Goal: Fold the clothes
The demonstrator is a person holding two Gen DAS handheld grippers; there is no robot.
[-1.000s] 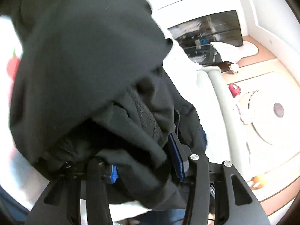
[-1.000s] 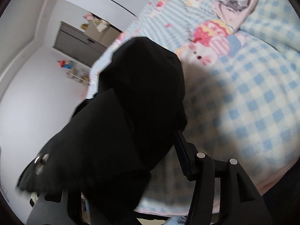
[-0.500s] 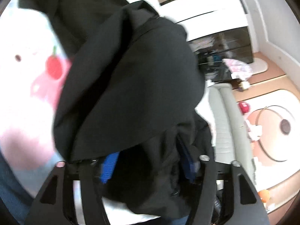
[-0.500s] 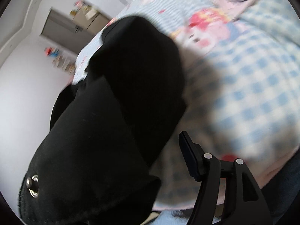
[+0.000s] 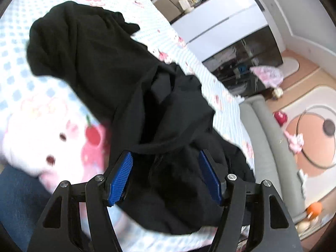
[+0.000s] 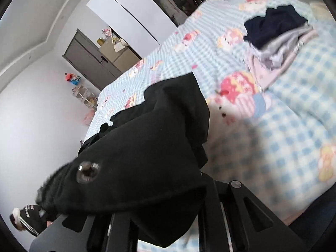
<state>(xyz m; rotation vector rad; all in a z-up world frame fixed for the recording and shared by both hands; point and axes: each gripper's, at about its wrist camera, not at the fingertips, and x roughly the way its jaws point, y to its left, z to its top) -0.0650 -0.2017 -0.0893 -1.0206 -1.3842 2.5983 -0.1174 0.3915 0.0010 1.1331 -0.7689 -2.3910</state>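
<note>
The black garment is lying in a heap across the bed, on a blue-and-white checked blanket printed with pink cartoon figures. In the left wrist view its far end is bunching up towards the top of the blanket, while its near end is spilling down between the fingers of the left tongs. Those tongs are standing wide apart: the two blue ribbed pads are showing on either side of the cloth with clear space around the fabric, so they are not pinching it.

In the right wrist view the same garment is draping over the left side of the right tongs, hiding that finger completely; a round metal snap button is sitting on the fold nearest the camera. Only the right-hand black finger is showing, and with the cloth covering the gap I cannot tell whether these tongs are clamping the fabric or standing apart.

Farther up the bed, well apart from the black garment, a small pile of dark and grey clothes is lying crumpled. Beside the bed, a grey sofa is running along its edge, with a round-patterned rug on the floor beyond.
</note>
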